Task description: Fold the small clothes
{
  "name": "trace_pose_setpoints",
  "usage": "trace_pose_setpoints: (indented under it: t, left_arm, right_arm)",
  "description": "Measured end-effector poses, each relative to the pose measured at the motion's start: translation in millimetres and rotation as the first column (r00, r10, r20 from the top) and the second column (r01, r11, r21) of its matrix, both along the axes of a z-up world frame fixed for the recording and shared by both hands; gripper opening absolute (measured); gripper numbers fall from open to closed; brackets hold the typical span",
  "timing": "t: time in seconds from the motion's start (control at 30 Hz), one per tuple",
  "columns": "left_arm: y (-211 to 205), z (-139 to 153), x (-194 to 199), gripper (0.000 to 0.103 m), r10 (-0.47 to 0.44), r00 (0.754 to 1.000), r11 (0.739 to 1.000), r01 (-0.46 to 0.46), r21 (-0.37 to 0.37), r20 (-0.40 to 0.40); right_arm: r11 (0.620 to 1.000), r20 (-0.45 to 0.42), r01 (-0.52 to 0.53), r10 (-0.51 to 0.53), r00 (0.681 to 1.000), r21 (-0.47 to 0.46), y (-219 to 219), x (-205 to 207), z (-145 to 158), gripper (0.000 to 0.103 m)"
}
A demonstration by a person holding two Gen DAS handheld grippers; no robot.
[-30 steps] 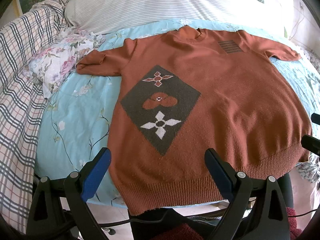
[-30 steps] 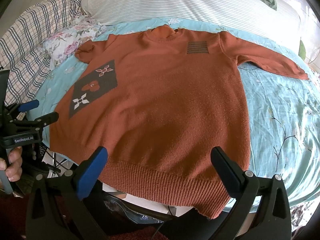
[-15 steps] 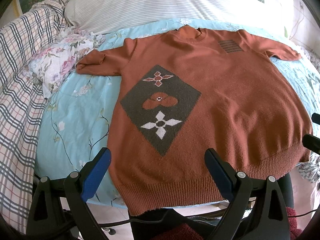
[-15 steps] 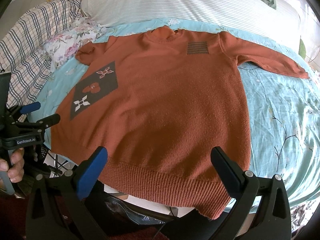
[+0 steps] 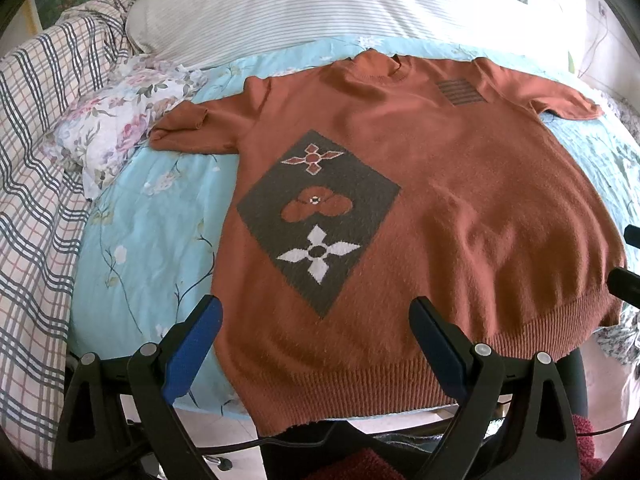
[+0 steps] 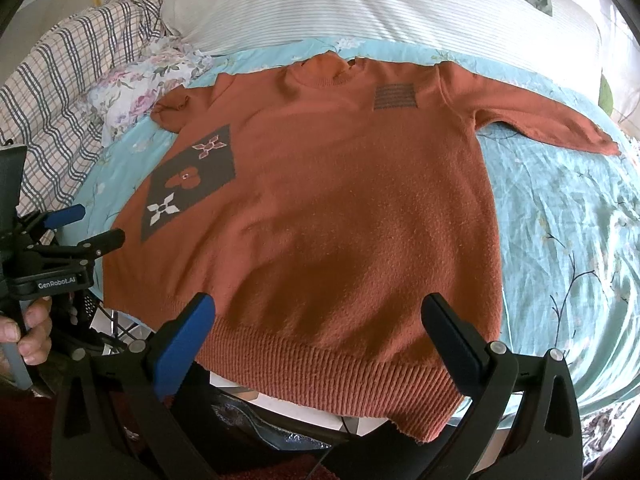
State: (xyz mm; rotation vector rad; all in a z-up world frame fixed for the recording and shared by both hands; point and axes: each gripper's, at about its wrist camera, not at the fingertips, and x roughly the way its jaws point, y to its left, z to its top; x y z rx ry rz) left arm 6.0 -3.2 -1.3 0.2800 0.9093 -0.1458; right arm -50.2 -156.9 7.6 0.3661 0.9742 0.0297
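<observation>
You are facing a bed (image 5: 132, 240) covered in a light blue floral sheet, with a striped white pillow (image 5: 320, 4) along the far side, a plaid blanket (image 5: 36, 168) bunched at the left, and a small floral cloth (image 5: 116, 132) near the far left. The rust-orange sweater (image 5: 460, 208) lies spread flat, front up, across the middle of the bed, collar toward the pillow and ribbed hem hanging just over the near edge. Its dark diamond patch (image 5: 320, 216) with flower motifs sits on the left half, a small striped patch (image 6: 394, 97) near the collar. The right sleeve stretches out to the far right; the left sleeve is short and bunched. Your left gripper (image 5: 316, 320) hovers over the hem's left part, fingers spread wide, holding nothing. Your right gripper (image 6: 320, 312) hovers over the hem's right part, fingers likewise spread and empty.
</observation>
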Motion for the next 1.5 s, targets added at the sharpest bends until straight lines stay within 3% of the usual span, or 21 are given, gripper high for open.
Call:
trace_pose_setpoints:
  t: [0.23, 0.4, 0.47, 0.63, 0.77, 0.87, 1.13, 1.2, 1.37, 1.5]
  left_arm:
    - [-5, -1, 4, 0.095, -0.007, 1.000, 1.000, 0.007, 0.010, 0.023]
    - [-6, -5, 12, 0.095, -0.012, 1.000, 1.000, 0.012, -0.004, -0.007]
    - [-7, -4, 16, 0.095, -0.016, 0.999, 1.000, 0.017, -0.008, 0.040]
    - [2, 3, 28, 0.095, 0.030, 0.992, 0.990, -0.013, -0.138, 0.121]
    - [-10, -3, 42, 0.095, -0.020, 0.996, 1.000, 0.021, -0.008, 0.090]
    - [-14, -8, 52, 0.095, -0.036, 0.998, 0.999, 0.036, 0.003, 0.053]
    - [-30, -10, 84, 0.098, -0.023, 1.000, 1.000, 0.023, 0.015, 0.015]
    - [-36, -8, 92, 0.099, -0.021, 1.000, 1.000, 0.020, 0.020, 0.019]
    - [-50, -10, 110, 0.099, -0.028, 1.000, 0.999, 0.028, 0.032, 0.003]
    - [-61, -17, 125, 0.099, -0.041, 0.999, 0.998, 0.042, 0.044, -0.024]
  right_arm:
    - [1.000, 0.000, 0.004, -0.004, 1.000, 0.007, -2, 1, -2, 0.103]
    - [0.999, 0.002, 0.027, -0.027, 1.000, 0.022, -13, 4, -5, 0.103]
    - [0.999, 0.003, 0.039, -0.039, 0.999, 0.029, -21, 7, -7, 0.103]
    - [0.992, 0.004, 0.113, -0.113, 0.994, 0.058, -55, 10, -14, 0.103]
    - [0.980, -0.004, 0.186, -0.186, 0.983, 0.078, -92, 13, -24, 0.103]
    - [0.968, -0.004, 0.233, -0.234, 0.972, 0.097, -121, 16, -30, 0.103]
    - [0.890, -0.007, 0.450, -0.451, 0.892, 0.076, -252, 29, -59, 0.102]
    - [0.864, -0.010, 0.504, -0.504, 0.864, 0.025, -292, 36, -69, 0.098]
    - [0.767, -0.036, 0.641, -0.640, 0.767, 0.023, -394, 52, -98, 0.071]
    - [0.704, -0.044, 0.710, -0.710, 0.703, 0.001, -467, 71, -119, 0.063]
